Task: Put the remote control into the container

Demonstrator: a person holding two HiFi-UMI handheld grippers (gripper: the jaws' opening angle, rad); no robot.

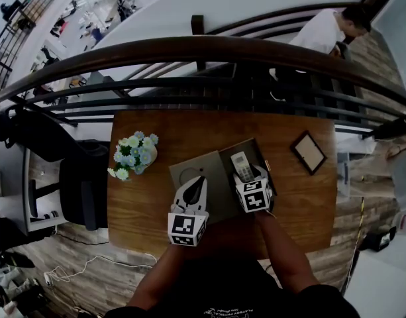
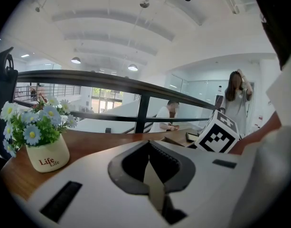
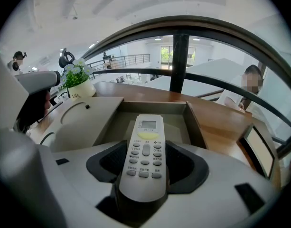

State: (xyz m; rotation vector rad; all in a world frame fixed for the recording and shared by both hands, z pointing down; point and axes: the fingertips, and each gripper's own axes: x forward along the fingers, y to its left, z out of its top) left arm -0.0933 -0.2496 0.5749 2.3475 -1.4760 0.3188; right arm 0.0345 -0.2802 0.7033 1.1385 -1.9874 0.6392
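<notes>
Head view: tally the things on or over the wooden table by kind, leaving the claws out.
remote control: 1
container: 1
flower pot: 1
picture frame: 1
Total: 4

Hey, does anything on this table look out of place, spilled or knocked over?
Nothing spilled or damaged. The only slight oddity is the picture frame, lying flat on the table, turned askew to its edges. The flower pot stands upright, and the right gripper holds the remote control over the open container.
</notes>
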